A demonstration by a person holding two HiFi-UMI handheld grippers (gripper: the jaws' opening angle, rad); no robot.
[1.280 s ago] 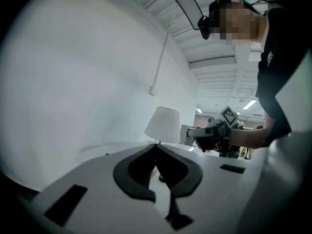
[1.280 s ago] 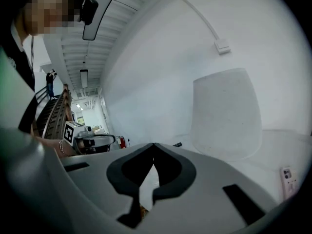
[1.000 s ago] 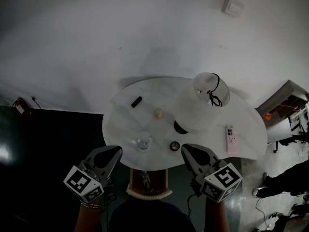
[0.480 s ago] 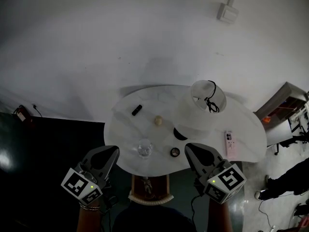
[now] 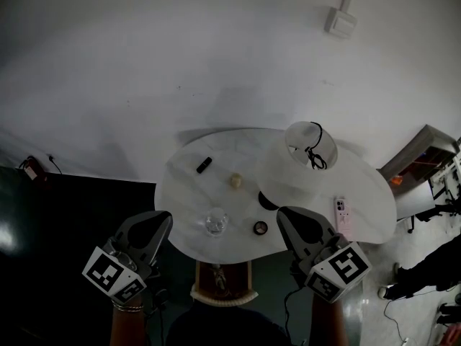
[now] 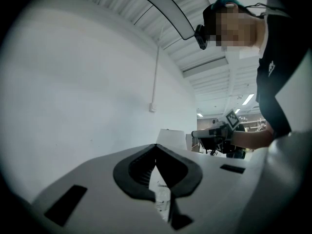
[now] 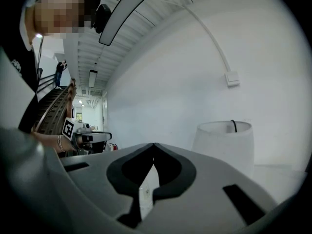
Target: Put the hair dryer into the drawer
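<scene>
No hair dryer shows plainly in any view. Under the white table [image 5: 187, 215] an open brown drawer [image 5: 222, 288] sticks out toward me, with a small object inside that I cannot identify. My left gripper [image 5: 160, 223] hovers at the table's near left edge, level, its jaws together and empty. My right gripper [image 5: 288, 219] hovers at the near right edge, also shut on nothing. In the left gripper view the jaw tips [image 6: 156, 146] meet; in the right gripper view the tips [image 7: 154, 145] meet too.
On the table stand a white lamp shade [image 5: 302, 157] with a black cord, a clear glass [image 5: 215, 222], a small black remote [image 5: 204, 165], a small pale object [image 5: 235, 181], a round dark dish [image 5: 260, 228] and a white handset [image 5: 342, 213]. A white wall rises behind.
Both grippers have lifted a little and stay shut. In the head view the left gripper's marker cube has drifted down and left. Nothing on the table has moved.
</scene>
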